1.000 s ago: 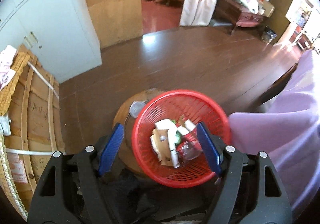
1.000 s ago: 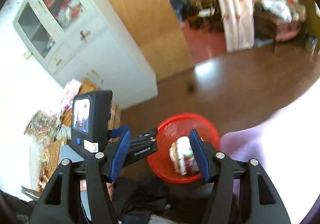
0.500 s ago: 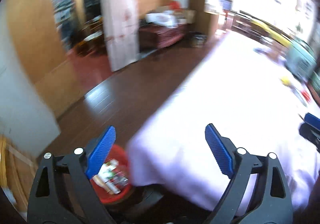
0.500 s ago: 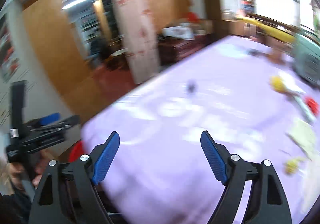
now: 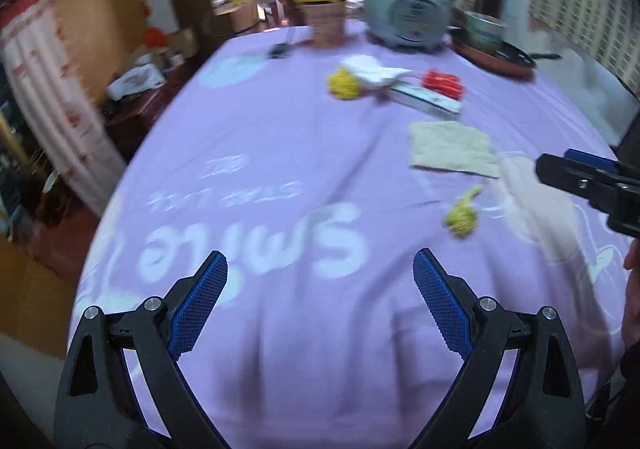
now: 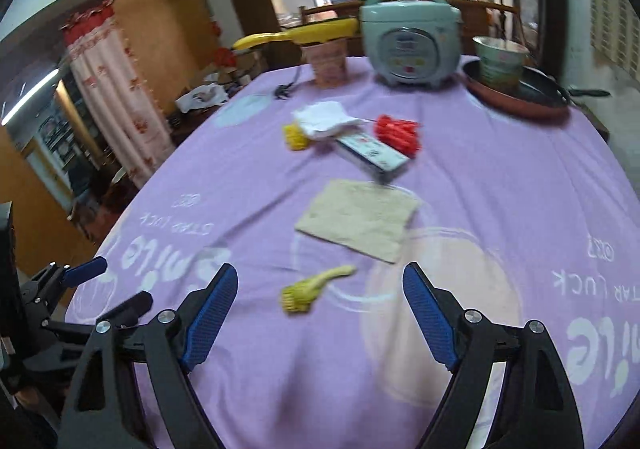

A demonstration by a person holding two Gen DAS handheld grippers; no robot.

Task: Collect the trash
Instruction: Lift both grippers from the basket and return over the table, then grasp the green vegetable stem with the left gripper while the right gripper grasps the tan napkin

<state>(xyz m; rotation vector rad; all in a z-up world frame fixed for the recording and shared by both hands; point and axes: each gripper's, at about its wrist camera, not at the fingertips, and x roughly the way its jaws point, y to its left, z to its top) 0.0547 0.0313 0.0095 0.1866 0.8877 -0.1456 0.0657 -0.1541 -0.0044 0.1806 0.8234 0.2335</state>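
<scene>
Lilac-clothed counter [image 6: 240,177], trash toward its far edge and middle: yellow scrap [image 6: 308,291] nearest right gripper [image 6: 316,309], paper square [image 6: 360,219] beyond; left gripper [image 5: 320,289] likewise empty, both fingers wide; risk: pinching loose cloth with the scrap.

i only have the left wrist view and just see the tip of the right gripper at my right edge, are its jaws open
Observer: Yes. In the right wrist view the right gripper has its jaws wide apart and grips nothing.
Operator: whats nearest in front of it
Observer: The yellow-green scrap lies on the tablecloth just ahead of the gap between those jaws.
Operator: and past that
Observer: The tan sheet lies flat beyond the scrap, slightly to the right in that view.
</scene>
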